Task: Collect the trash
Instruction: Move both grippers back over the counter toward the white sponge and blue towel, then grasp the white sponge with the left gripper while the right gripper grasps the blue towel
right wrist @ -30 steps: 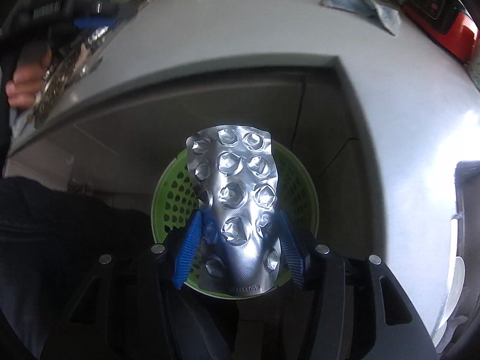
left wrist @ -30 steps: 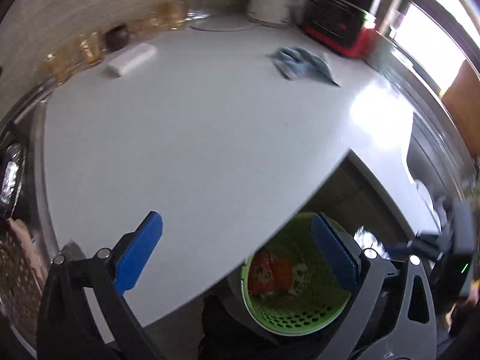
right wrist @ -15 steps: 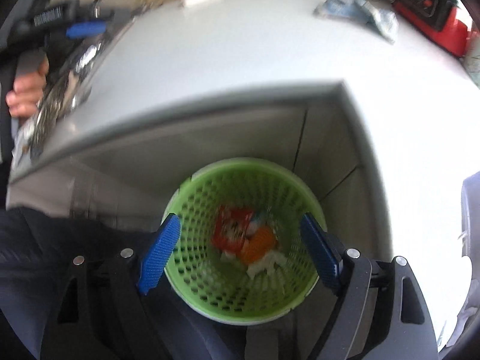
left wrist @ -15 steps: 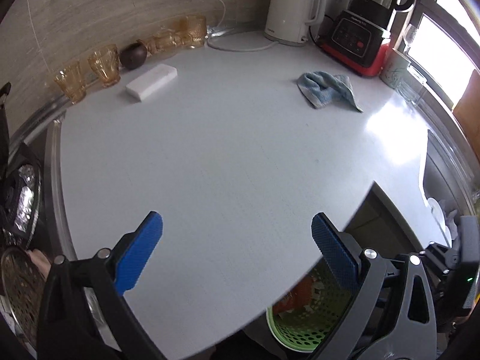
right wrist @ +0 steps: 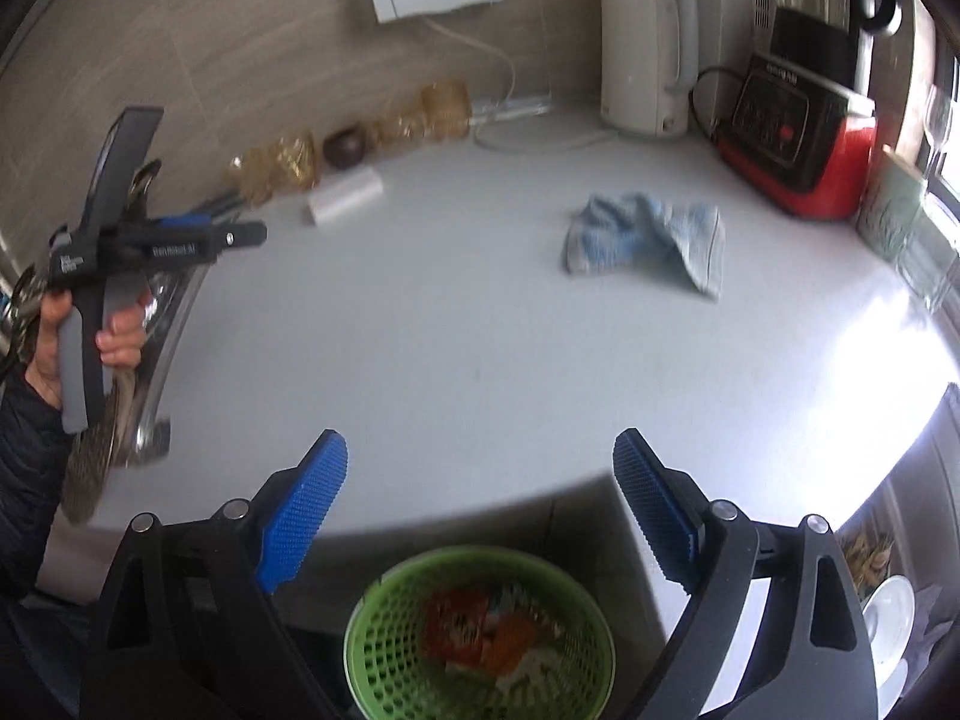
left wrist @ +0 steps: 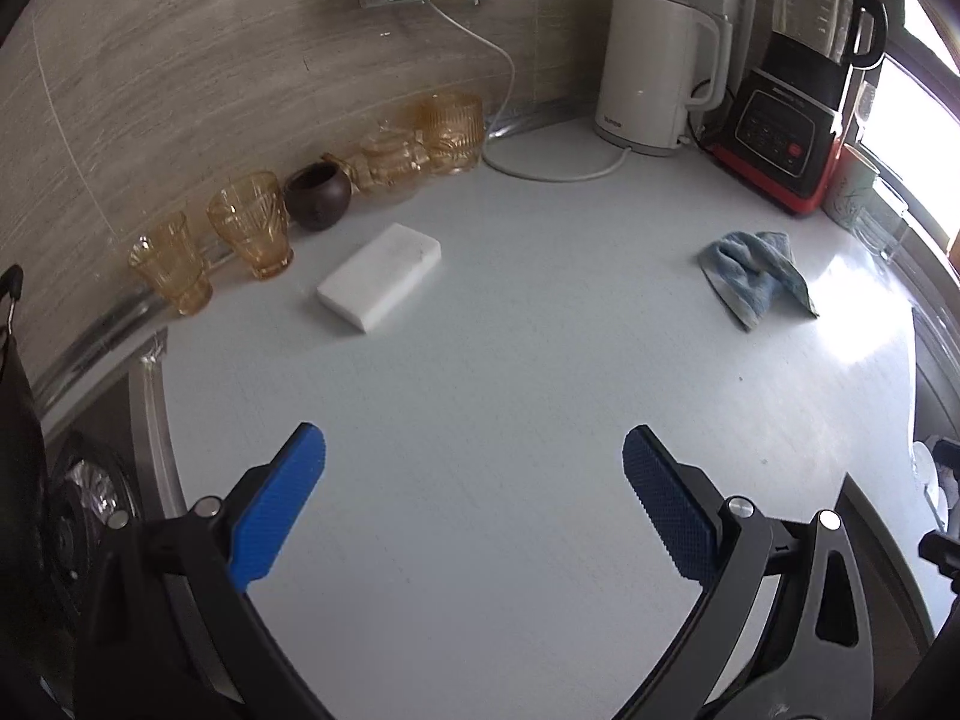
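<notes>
Pale grey kitchen counter (left wrist: 480,360) w/ crumpled blue cloth (left wrist: 756,276); left gripper (left wrist: 474,480) wide, empty; right gripper (right wrist: 480,498) opening, empty, over round green mesh basket (right wrist: 384,618) holding blurry, prob. wrapper trash (right wrist: 474,624)

Black tool (left wrist: 474,480), blue pads, dark sleeve (right wrist: 27,456)

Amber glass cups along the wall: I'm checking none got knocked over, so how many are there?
4 visible: two amber glass tumblers left of the dark round bowl, two amber glass pieces right of it. More may be hidden.
</notes>
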Demonstrator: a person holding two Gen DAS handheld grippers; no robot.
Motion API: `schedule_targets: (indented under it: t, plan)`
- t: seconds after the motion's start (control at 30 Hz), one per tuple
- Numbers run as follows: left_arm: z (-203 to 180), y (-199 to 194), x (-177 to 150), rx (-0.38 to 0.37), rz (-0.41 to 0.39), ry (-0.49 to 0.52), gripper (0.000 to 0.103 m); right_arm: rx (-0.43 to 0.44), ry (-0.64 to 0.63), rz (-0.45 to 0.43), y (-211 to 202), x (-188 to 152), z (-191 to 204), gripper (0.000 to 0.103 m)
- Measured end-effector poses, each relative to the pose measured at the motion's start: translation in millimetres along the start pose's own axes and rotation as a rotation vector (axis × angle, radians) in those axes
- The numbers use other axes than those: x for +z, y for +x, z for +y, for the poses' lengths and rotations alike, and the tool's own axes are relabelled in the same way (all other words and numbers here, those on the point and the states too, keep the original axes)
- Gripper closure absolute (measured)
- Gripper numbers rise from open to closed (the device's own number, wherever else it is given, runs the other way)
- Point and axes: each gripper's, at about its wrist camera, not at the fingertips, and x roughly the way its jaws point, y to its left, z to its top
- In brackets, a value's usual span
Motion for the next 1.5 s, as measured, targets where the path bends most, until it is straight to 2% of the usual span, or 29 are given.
schedule_targets:
  t: [0.2,0.43,0.6,0.83,1.03,1.2,1.3,1.4,1.43,1.5]
  plan:
    - [10,11,12,-0.013,-0.006,-0.002,0.008,-0.015,0.024,-0.027,7,24,9,0.012]
    - [26,36,24,-0.032,-0.007,0.009,0.008,-0.036,0.042,-0.024,10,32,15,0.012]
    - [49,73,41,-0.045,-0.007,0.038,0.008,-0.054,0.047,-0.014,10,35,17,0.012]
    - [82,127,74,-0.131,0.023,0.032,0.008,-0.070,0.074,0.004,11,38,16,0.012]
    - [82,171,87,-0.116,0.068,0.111,0.008,-0.083,0.099,0.036,23,39,17,0.012]
    - [86,194,89,-0.131,0.105,0.155,0.008,-0.081,0.127,0.056,36,39,14,0.012]
    - [86,200,88,-0.146,0.114,0.174,0.011,-0.076,0.145,0.067,44,39,12,0.012]
    - [90,198,90,-0.156,0.112,0.162,0.022,-0.071,0.152,0.076,52,38,12,0.012]
    - [90,196,91,-0.157,0.110,0.161,0.030,-0.068,0.155,0.077,54,38,12,0.012]
    - [91,196,91,-0.166,0.118,0.162,0.033,-0.064,0.158,0.076,57,39,12,0.012]
